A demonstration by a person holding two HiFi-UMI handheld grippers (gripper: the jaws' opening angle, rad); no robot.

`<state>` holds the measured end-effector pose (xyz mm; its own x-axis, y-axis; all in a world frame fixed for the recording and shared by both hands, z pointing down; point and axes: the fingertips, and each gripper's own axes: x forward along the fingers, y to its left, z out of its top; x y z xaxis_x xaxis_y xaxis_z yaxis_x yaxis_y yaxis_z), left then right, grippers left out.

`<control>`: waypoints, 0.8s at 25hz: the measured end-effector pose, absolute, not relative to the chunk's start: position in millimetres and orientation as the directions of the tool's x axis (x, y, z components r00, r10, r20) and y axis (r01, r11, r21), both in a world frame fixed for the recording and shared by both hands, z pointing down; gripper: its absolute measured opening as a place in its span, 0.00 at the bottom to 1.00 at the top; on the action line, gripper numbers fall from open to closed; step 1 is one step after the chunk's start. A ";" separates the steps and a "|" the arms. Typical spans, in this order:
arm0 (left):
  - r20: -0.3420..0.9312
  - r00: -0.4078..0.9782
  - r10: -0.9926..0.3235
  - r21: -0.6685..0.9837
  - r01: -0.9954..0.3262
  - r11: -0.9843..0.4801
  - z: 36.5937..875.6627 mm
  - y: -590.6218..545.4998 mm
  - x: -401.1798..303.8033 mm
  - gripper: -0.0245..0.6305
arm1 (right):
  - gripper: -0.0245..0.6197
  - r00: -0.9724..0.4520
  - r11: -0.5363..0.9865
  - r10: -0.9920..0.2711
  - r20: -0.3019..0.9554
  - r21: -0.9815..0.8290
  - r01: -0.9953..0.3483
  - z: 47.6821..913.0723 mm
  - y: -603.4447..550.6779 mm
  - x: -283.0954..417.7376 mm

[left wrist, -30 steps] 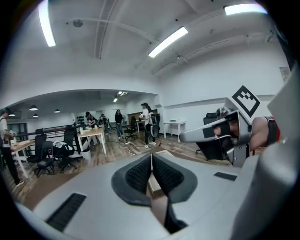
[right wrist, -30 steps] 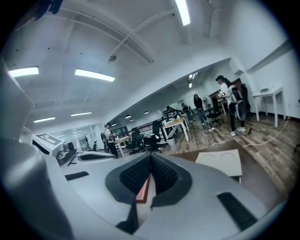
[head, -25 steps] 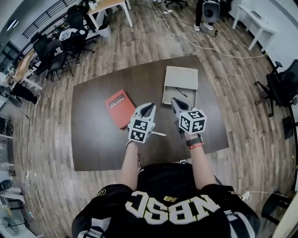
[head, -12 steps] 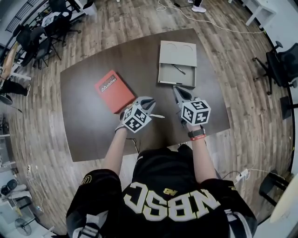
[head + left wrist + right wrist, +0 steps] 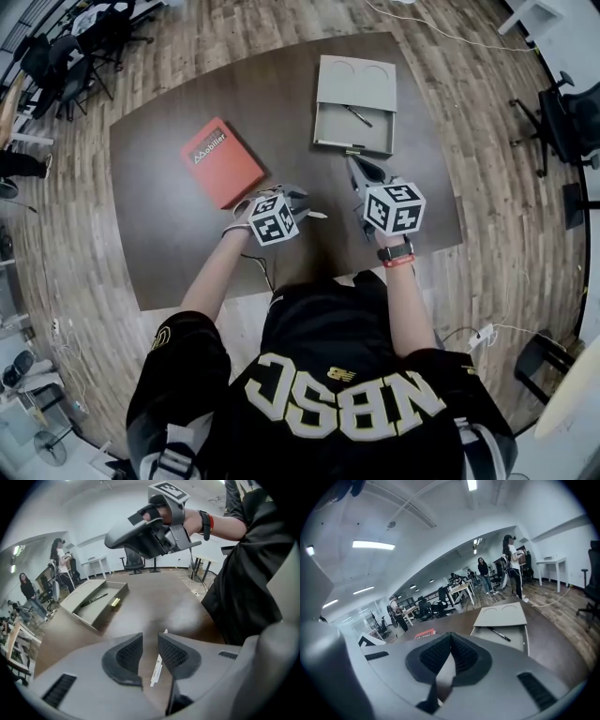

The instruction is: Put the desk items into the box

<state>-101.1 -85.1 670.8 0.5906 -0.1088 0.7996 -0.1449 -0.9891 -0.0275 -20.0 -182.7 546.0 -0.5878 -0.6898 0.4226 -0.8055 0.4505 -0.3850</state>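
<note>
**Desk clear-out, mid-step:** A person stands at the 6 o'clock edge of a dark, rounded surface (image 5: 169, 234), a hand-held gripper in each hand. The left gripper (image 5: 150, 646) sits low over the surface with its jaws opening. A slim white stick (image 5: 156, 667) lies flat between the jaws, with neither pad pinching it (it lies close beside the right-hand pad).

The right gripper (image 5: 450, 639) has its jaws pressed together on nothing. It is held at about 3 o'clock of the left one and points toward the grey box (image 5: 375, 133).

The box sits near the surface's 12 o'clock edge, with its lid (image 5: 354, 82) slid toward the far rim. A black pen (image 5: 357, 115) lies slantwise inside, and a small yellowish item (image 5: 354, 151) rests by the near wall. A red notebook (image 5: 222, 161) lies at 10 o'clock, well apart from the box.

Bare surface runs between notebook and box, and from the gripper tips up to the box's near wall. Wood floor (image 5: 487, 112) rings the surface.
</note>
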 end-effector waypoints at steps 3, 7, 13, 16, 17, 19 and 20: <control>0.829 0.557 -0.046 -0.002 -0.079 -0.997 689.2 -75.2 -102.0 0.20 | 0.05 -0.590 0.447 -0.684 0.429 -0.393 -0.804 550.6 -184.2 -18.6; 0.855 0.518 0.007 0.020 -0.019 -1.000 710.7 -69.7 -101.0 0.22 | 0.05 -0.582 0.447 -0.678 0.449 -0.377 -0.812 558.4 -186.8 -12.6; 0.889 0.457 0.040 0.018 0.052 -0.998 739.1 -63.8 -109.3 0.22 | 0.05 -0.585 0.445 -0.680 0.442 -0.386 -0.808 560.2 -191.0 -11.0; 0.898 0.438 0.029 0.000 0.067 -0.998 749.1 -64.8 -114.2 0.22 | 0.05 -0.581 0.440 -0.683 0.442 -0.386 -0.811 558.1 -192.7 -10.2; 0.900 0.434 0.028 -0.001 0.067 -0.998 751.7 -65.4 -115.1 0.22 | 0.05 -0.581 0.438 -0.683 0.443 -0.388 -0.811 558.6 -193.6 -9.7; 0.903 0.427 0.042 0.015 0.067 -0.998 753.7 -63.5 -115.6 0.22 | 0.05 -0.582 0.438 -0.680 0.445 -0.390 -0.810 560.0 -195.0 -8.5; 0.905 0.423 0.053 0.027 0.067 -0.997 753.6 -61.4 -115.7 0.22 | 0.05 -0.584 0.439 -0.679 0.446 -0.391 -0.809 561.0 -195.5 -8.1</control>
